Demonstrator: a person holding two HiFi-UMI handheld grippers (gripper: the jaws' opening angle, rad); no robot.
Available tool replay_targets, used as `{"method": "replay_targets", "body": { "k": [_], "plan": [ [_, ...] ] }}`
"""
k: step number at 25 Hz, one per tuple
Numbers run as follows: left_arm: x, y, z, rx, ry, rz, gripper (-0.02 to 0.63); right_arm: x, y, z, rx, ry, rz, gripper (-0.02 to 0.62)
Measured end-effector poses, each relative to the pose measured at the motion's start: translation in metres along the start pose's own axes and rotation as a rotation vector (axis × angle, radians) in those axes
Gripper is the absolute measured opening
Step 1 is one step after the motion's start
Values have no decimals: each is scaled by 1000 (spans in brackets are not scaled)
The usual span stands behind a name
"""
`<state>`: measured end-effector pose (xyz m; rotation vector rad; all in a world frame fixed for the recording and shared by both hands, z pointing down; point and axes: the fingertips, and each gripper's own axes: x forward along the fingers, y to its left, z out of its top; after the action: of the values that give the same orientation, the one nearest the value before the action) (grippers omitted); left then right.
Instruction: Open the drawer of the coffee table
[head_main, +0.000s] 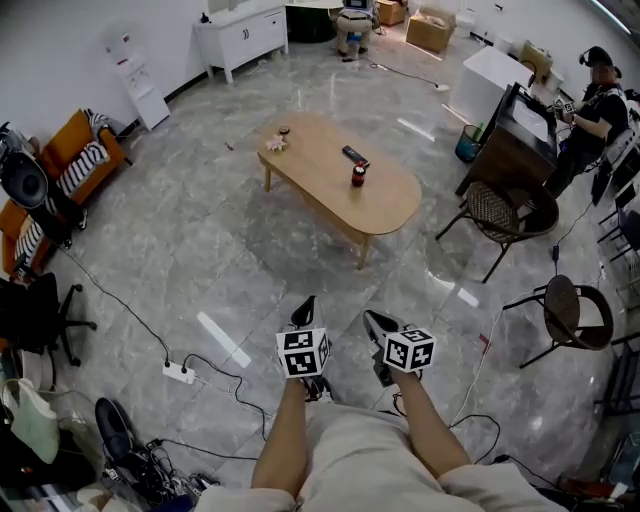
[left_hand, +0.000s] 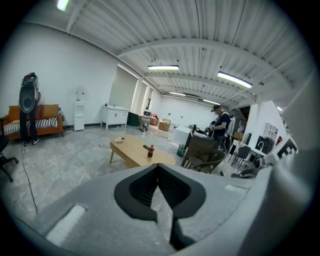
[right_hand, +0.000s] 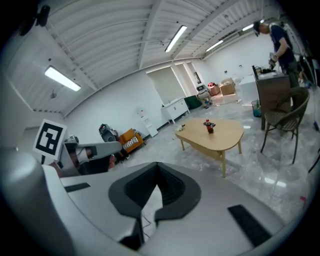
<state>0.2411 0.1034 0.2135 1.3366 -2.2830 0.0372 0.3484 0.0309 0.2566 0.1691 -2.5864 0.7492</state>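
The coffee table is a light wooden oval on thin legs, standing on the grey marble floor well ahead of me. On its top are a small red bottle, a dark remote and a small pale object. I cannot make out a drawer from here. My left gripper and right gripper are side by side in front of me, far short of the table, both shut with nothing held. The left gripper view shows the table beyond its gripper; the right gripper view shows the table past its gripper.
Two wicker chairs stand right of the table, beside a dark desk where a person is. A power strip and cables lie on the floor at left. An orange sofa and an office chair line the left side.
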Motion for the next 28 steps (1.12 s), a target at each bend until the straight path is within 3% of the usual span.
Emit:
{"method": "replay_targets", "body": {
  "k": [4,10,18,23,28],
  "plan": [
    [9,17,-2,34,25,-27,11,16,15,-4,60,-7,40,15],
    [18,23,-7,109,55,-27,11,6,-6,6,60,-75,-77,15],
    [11,40,-16,104,76,-7,11,-3,-38,-3,33,-23,-108,15],
    [21,83,-17,66,94,28,11,33,-44,8,65,1,-84,15],
    [43,111,9,38,83,65,11,68,-39,37,65,-8,-57,15]
  ]
}}
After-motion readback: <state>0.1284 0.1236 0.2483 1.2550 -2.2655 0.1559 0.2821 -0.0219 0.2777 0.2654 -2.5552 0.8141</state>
